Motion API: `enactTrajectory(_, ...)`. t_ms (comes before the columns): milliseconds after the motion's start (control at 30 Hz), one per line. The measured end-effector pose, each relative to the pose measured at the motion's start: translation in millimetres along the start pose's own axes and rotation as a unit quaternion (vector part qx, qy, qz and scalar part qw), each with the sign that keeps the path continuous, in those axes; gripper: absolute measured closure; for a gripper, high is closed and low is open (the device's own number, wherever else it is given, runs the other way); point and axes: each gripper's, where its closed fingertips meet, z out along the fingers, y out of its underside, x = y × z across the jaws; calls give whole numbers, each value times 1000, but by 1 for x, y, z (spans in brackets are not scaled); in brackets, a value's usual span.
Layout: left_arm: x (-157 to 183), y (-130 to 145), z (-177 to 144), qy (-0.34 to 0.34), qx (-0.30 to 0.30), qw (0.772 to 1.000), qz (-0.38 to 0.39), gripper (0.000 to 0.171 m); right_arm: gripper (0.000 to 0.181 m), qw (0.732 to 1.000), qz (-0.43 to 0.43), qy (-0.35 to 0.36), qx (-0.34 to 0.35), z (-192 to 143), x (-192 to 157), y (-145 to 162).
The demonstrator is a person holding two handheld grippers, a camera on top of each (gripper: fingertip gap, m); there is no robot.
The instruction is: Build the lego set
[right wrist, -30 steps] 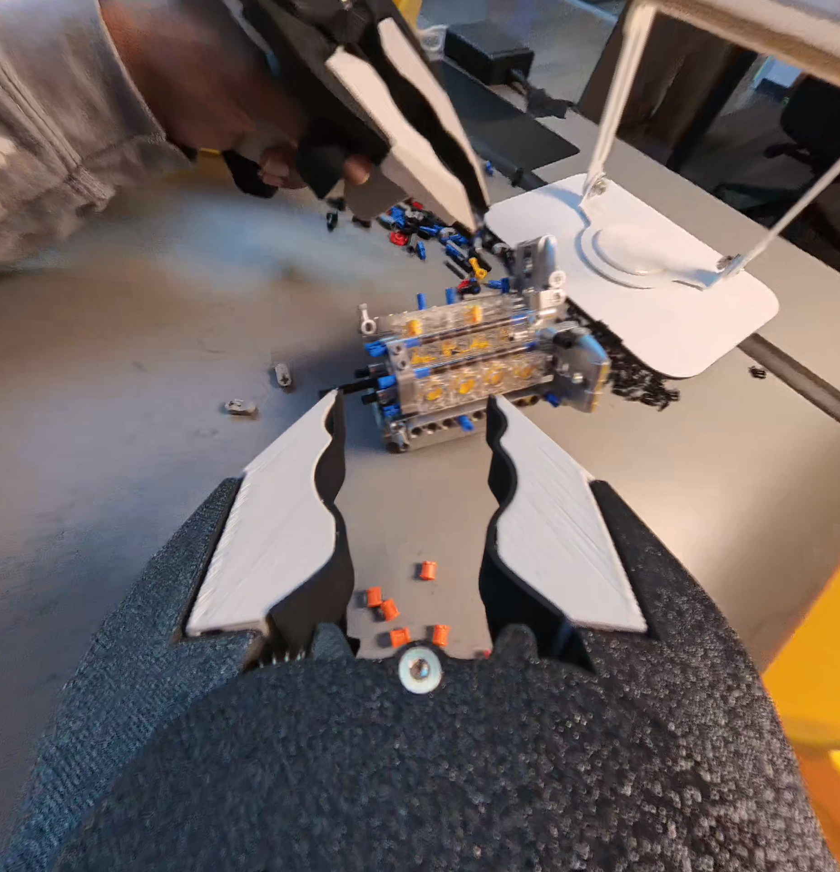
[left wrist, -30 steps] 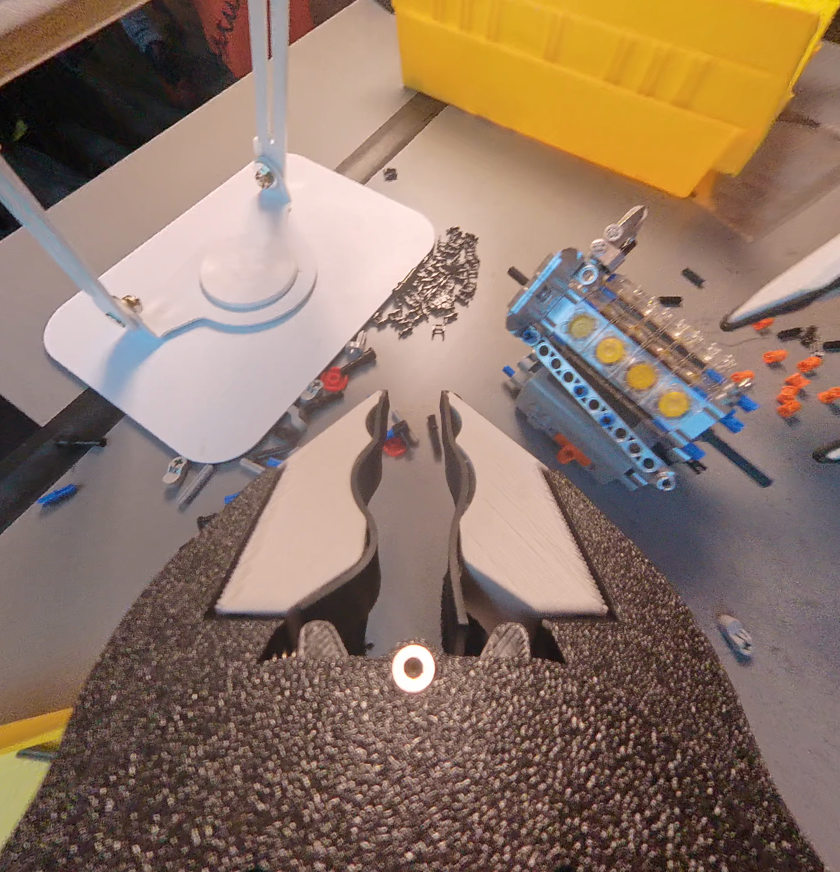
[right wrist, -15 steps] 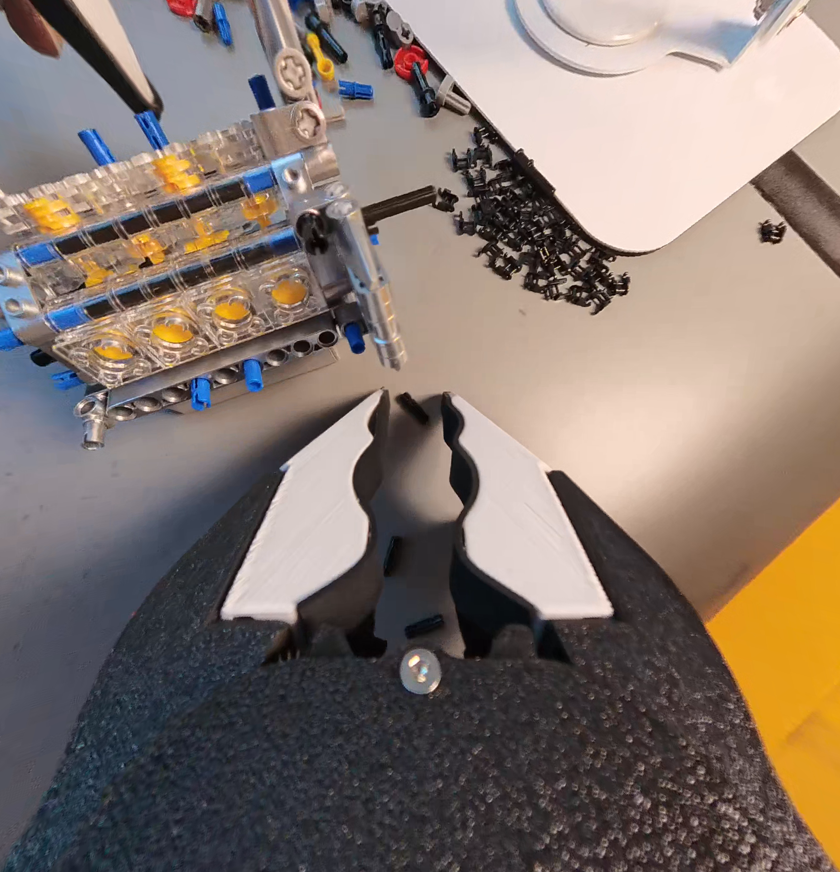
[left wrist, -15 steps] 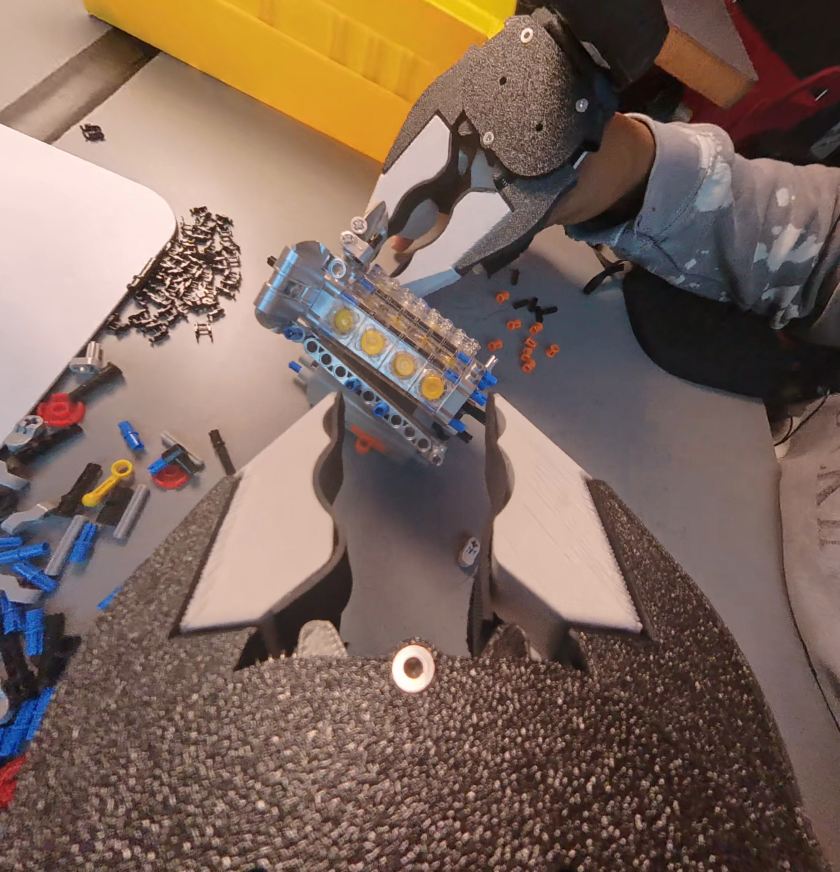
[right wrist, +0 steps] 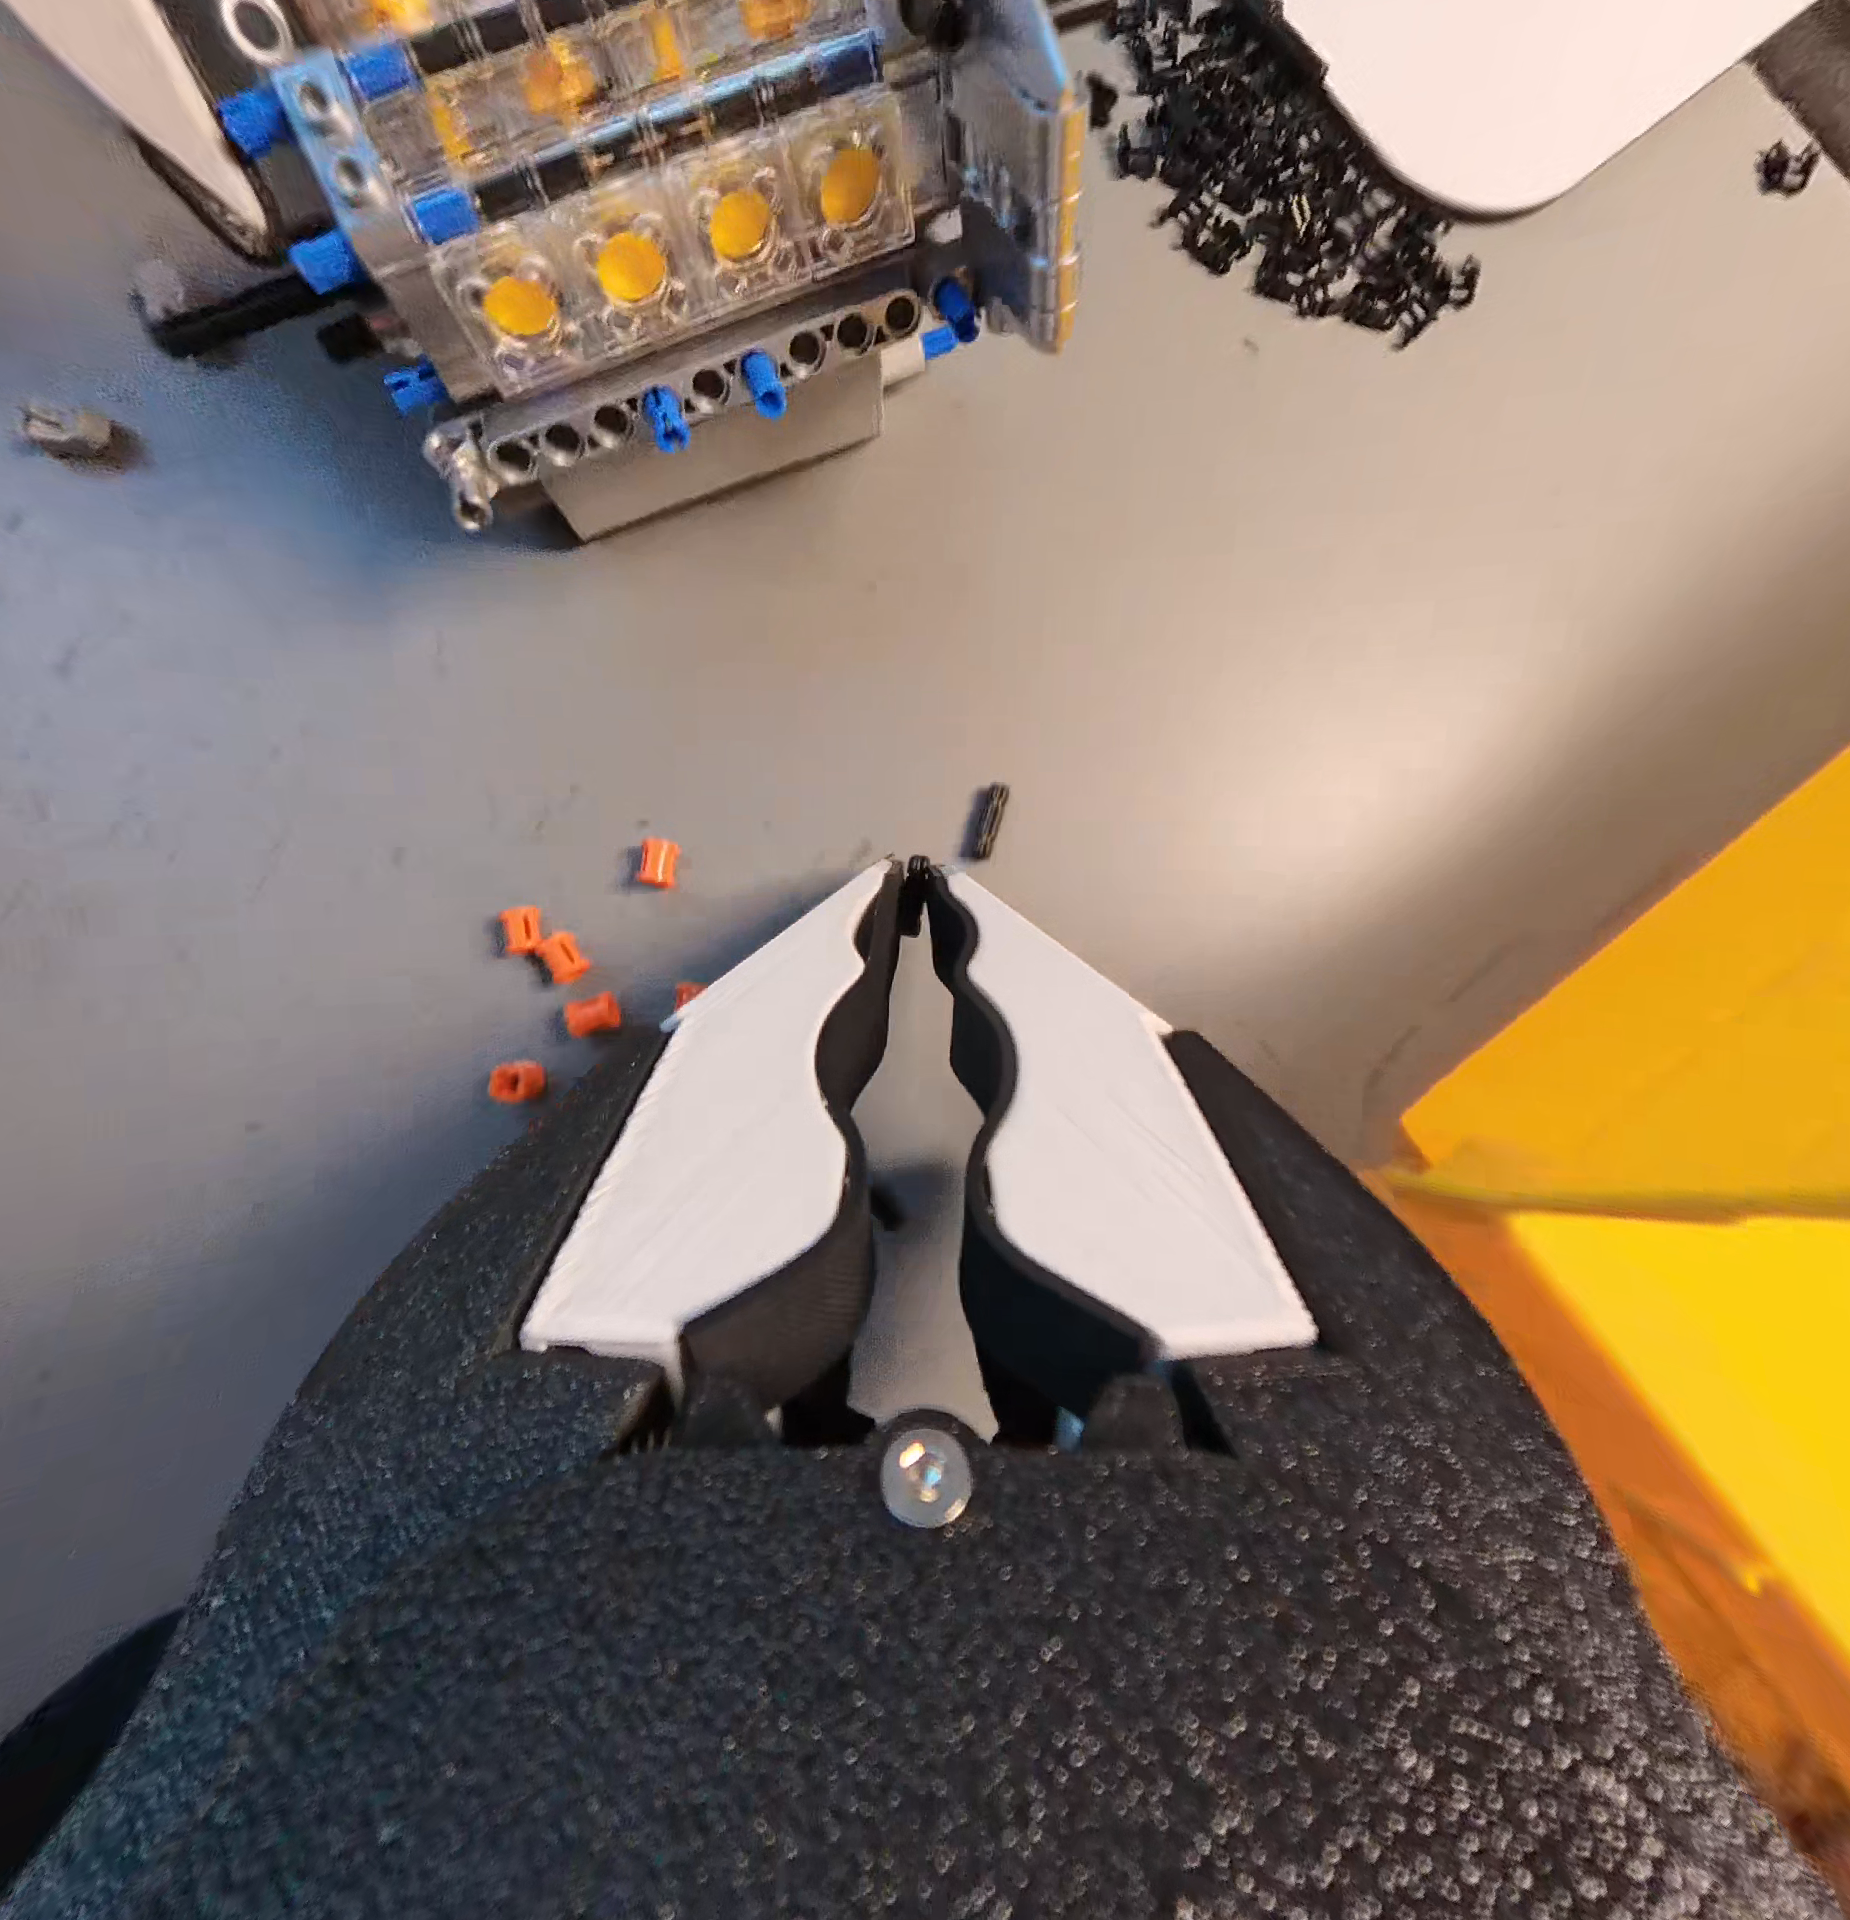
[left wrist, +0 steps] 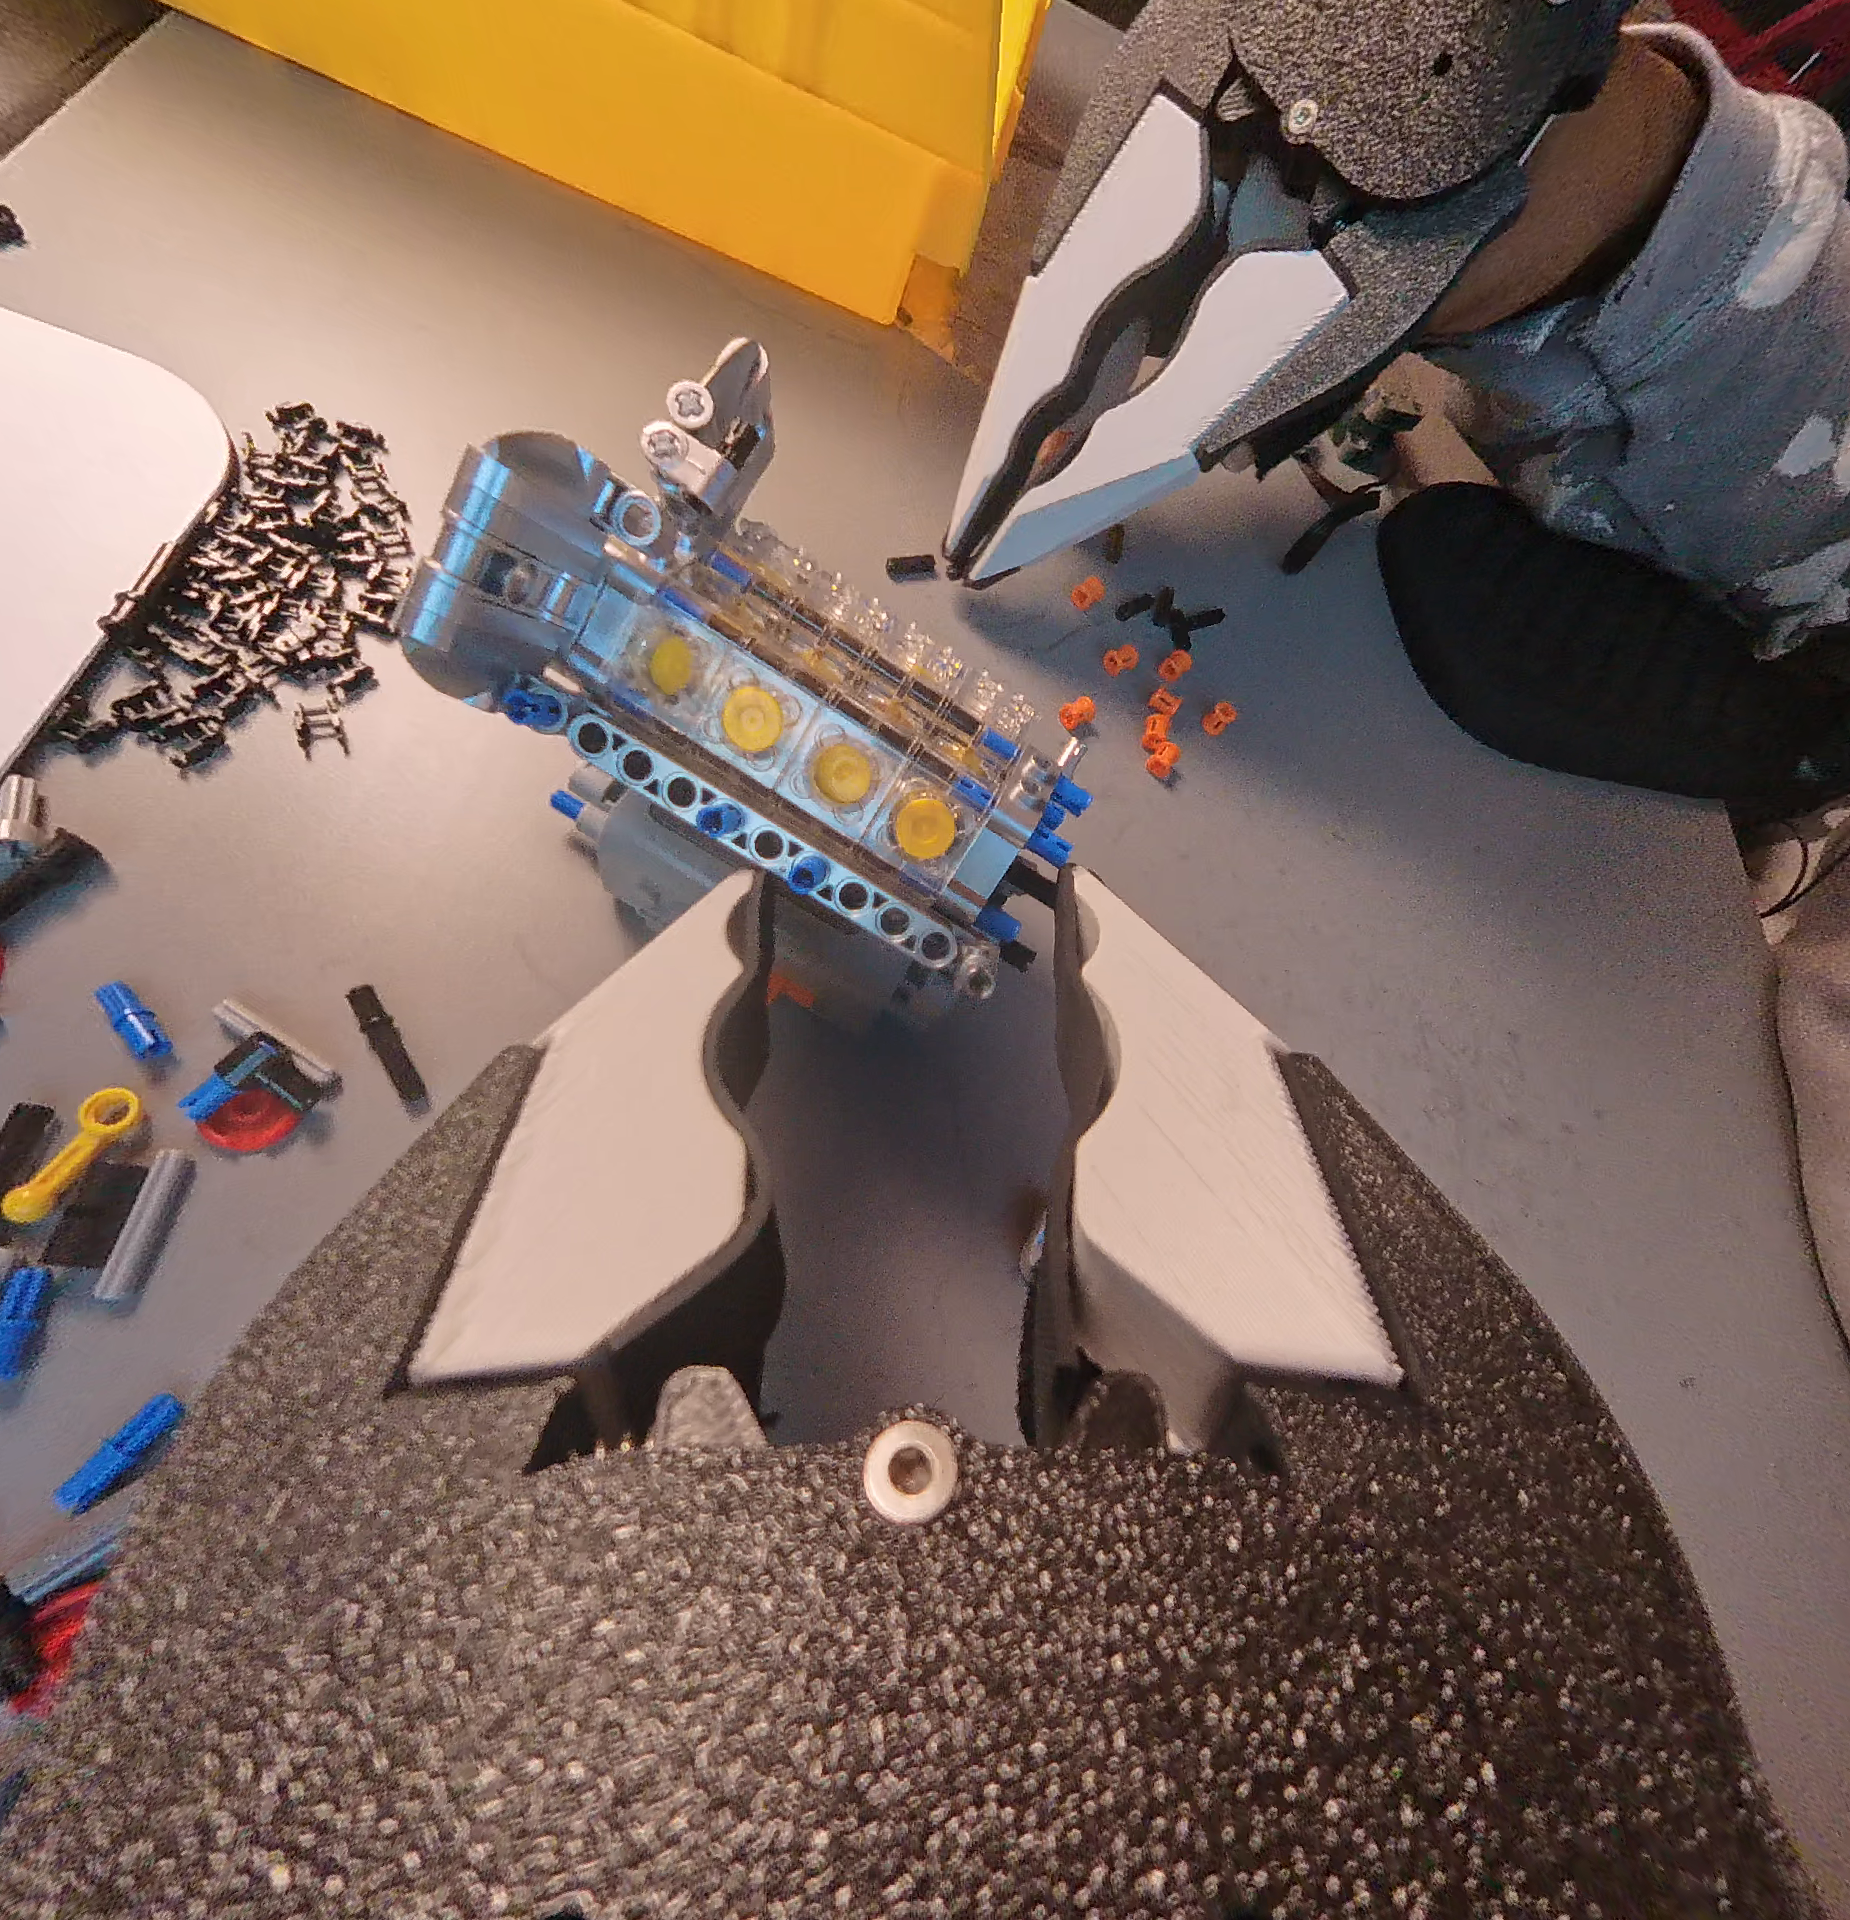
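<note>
The right hand-held gripper (right wrist: 913,873) is clenched on a small black pin (right wrist: 915,896), pinched at the very tips of its fingers just above the grey tabletop (right wrist: 1160,665). A second black pin (right wrist: 988,821) lies loose just beyond the tips at 1 o'clock. Orange bushings (right wrist: 562,956) are scattered on the tabletop at 9 o'clock of the tips. Farther off at 11 o'clock stands a brick-built engine model (right wrist: 672,260) with clear cylinder blocks, yellow discs and blue pins. A heap of small black connectors (right wrist: 1305,229) lies at 1 o'clock beside a white base plate (right wrist: 1503,94), and a yellow bin (right wrist: 1679,1039) fills the 3 o'clock side.

The left hand-held gripper (left wrist: 905,894) is released, its fingers spread wide with the near end of the engine model (left wrist: 755,707) just ahead between the tips; contact cannot be told. In that view the right hand-held gripper (left wrist: 968,566) shows at 1 o'clock, tips down near the orange bushings (left wrist: 1160,707). Loose blue, black, red and yellow parts (left wrist: 100,1143) lie at 9 o'clock.
</note>
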Motion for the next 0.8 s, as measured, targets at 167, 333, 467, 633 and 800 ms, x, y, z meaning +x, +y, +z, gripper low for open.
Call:
enactTrajectory(167, 0, -5, 10, 3, 10, 1000, 1, 125, 172, 1000, -6, -25, 2, -8, -18, 16)
enactTrajectory(333, 0, -12, 20, 8, 31, 999, 2, 126, 159, 996, -14, -15, 87, -22, -16, -11)
enactTrajectory(467, -2, -10, 11, 2, 24, 1000, 12, 126, 159, 985, -31, -1, 172, -31, -20, -36)
enactTrajectory(633, -32, -14, -40, -66, 63, 996, -9, 126, 159, 969, -86, 22, 232, -35, -35, -52)
enactTrajectory(800, -117, 10, -85, -287, 64, 951, -94, 136, 159, 944, -120, 4, 306, -47, -67, -73)
